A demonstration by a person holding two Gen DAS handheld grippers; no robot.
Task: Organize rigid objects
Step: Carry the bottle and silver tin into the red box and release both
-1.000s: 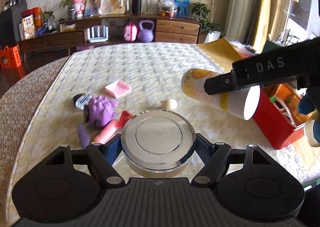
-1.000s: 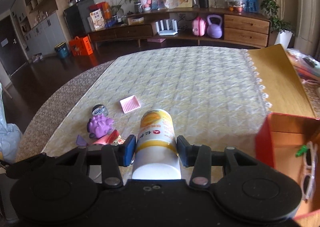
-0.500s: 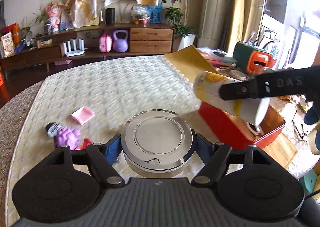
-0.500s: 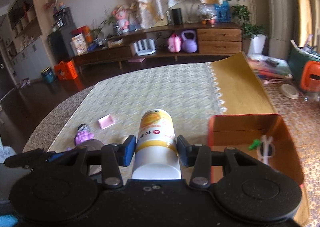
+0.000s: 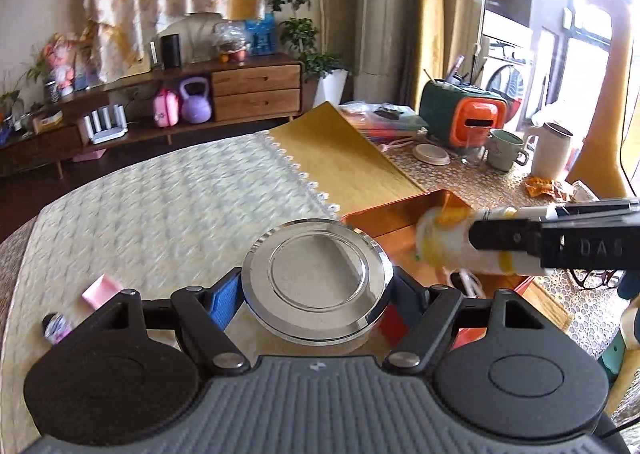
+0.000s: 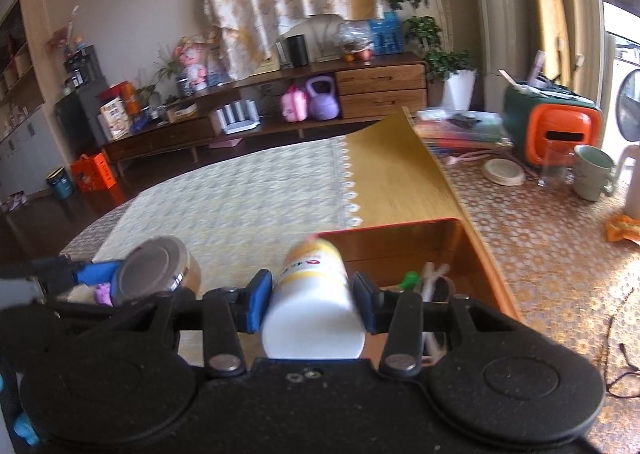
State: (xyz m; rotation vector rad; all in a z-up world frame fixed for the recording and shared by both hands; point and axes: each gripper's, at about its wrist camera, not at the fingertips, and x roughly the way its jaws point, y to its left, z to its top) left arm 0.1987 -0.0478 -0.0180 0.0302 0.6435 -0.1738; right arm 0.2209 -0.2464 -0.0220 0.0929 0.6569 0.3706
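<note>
The left tongs [image 5: 316,290] grip a round jar with a shiny silver lid [image 5: 316,278], their blue pads pressed against its sides, and hold it in the air just at the near left edge of the red box [image 5: 400,214]. The right tongs [image 6: 312,296] are clamped on a white and yellow bottle [image 6: 314,294] (its label carries red print), held lengthwise with its yellow end pointing out over the open box. Inside the box lie a green piece [image 6: 410,279] and some white items, too blurred to name. The box rests on the worktop, at the edge of the cream patterned cloth [image 5: 180,206]. On the cloth, far left, a pink square block [image 5: 102,290] and a small purple toy [image 5: 58,328] remain, well apart from the box.
</note>
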